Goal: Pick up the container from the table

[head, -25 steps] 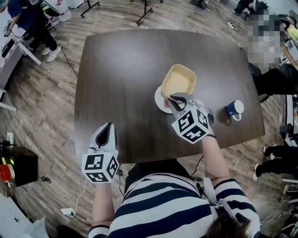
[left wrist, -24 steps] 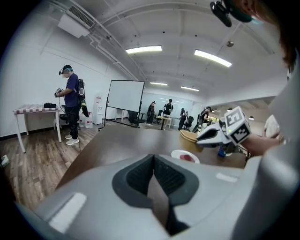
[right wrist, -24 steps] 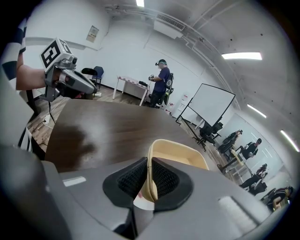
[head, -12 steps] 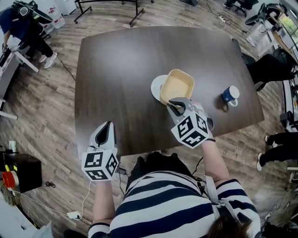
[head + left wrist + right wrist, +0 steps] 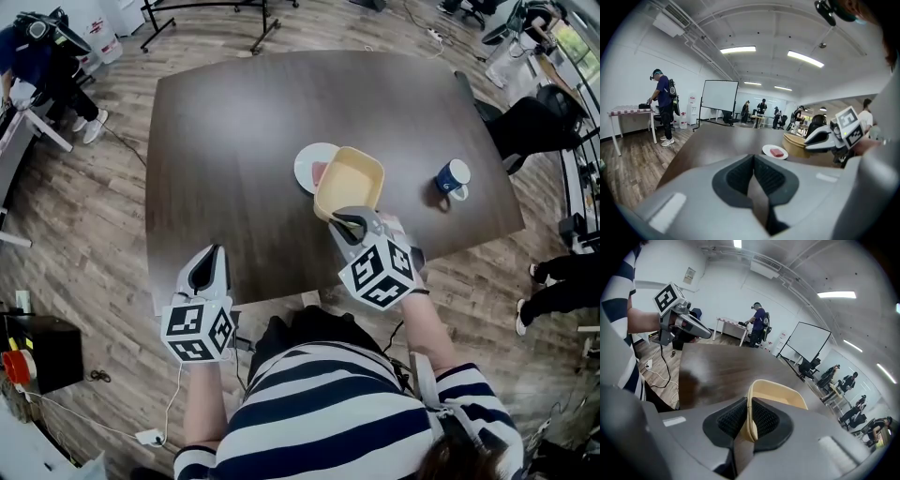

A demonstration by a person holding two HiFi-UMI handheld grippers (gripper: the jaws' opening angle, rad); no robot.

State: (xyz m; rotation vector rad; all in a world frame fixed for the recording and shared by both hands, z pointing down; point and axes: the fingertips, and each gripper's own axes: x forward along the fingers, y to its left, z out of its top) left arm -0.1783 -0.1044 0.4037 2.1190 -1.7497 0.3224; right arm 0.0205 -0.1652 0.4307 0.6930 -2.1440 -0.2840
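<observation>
The container is a shallow beige tub with rounded corners and nothing in it. My right gripper is shut on its near rim, and in the right gripper view the rim stands pinched between the two black pads. It sits just right of a white plate, over the plate's edge. My left gripper is shut and holds nothing, hovering at the table's near left edge, well apart from the container.
The plate carries a small red piece. A blue mug stands near the right edge of the dark brown table. People, chairs and stands ring the table on the wooden floor.
My right gripper has drawn the container towards me and off the plate, uncovering the plate and its red piece. The left gripper has shifted a little along the table's near edge.
</observation>
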